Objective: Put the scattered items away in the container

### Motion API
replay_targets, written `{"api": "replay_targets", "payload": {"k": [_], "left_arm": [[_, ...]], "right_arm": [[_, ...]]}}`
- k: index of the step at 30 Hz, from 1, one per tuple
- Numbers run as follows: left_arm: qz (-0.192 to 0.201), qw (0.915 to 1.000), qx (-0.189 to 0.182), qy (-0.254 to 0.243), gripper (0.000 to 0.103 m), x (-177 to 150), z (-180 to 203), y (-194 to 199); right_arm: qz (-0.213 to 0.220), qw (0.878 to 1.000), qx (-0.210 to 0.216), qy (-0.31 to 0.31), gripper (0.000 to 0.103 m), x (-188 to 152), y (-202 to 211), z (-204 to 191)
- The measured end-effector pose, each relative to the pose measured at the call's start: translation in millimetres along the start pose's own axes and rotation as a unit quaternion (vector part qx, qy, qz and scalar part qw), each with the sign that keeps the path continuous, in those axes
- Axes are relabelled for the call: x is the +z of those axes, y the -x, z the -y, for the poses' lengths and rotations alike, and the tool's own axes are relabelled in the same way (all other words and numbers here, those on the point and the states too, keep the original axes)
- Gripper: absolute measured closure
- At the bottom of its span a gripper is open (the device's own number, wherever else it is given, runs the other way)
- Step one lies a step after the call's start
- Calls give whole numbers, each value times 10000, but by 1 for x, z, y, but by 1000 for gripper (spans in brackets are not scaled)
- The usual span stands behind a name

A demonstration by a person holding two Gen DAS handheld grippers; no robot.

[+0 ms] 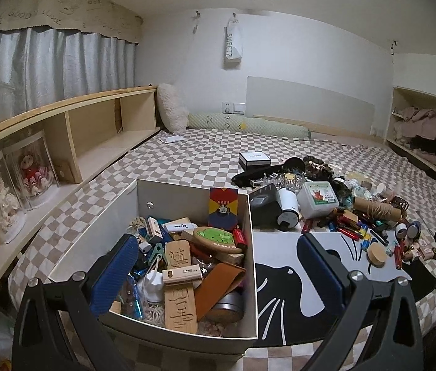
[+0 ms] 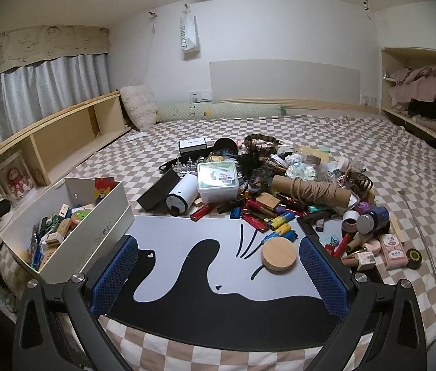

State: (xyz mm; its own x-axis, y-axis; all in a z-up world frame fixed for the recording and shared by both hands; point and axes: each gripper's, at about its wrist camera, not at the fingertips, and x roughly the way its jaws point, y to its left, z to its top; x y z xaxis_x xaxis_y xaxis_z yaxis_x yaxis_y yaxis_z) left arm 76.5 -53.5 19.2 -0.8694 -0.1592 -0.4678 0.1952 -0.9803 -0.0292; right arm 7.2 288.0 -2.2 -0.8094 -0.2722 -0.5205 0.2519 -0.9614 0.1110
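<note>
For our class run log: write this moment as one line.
left tool: open, over white box | right tool: open, empty, near wooden disc | pile: untidied on bed

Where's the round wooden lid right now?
The round wooden lid lies flat on the cat-print mat, just ahead of the open right gripper, near its right finger, below the lighter pile.
</note>
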Motion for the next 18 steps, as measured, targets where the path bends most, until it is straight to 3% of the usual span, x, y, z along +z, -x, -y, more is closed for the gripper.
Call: {"api": "replay_targets", "payload": {"k": [18], "left_arm": [[36, 9997, -158, -179, 0, -3, 15, 1]], "right_arm": [[20, 9998, 156, 126, 0, -2, 3, -12]]}}
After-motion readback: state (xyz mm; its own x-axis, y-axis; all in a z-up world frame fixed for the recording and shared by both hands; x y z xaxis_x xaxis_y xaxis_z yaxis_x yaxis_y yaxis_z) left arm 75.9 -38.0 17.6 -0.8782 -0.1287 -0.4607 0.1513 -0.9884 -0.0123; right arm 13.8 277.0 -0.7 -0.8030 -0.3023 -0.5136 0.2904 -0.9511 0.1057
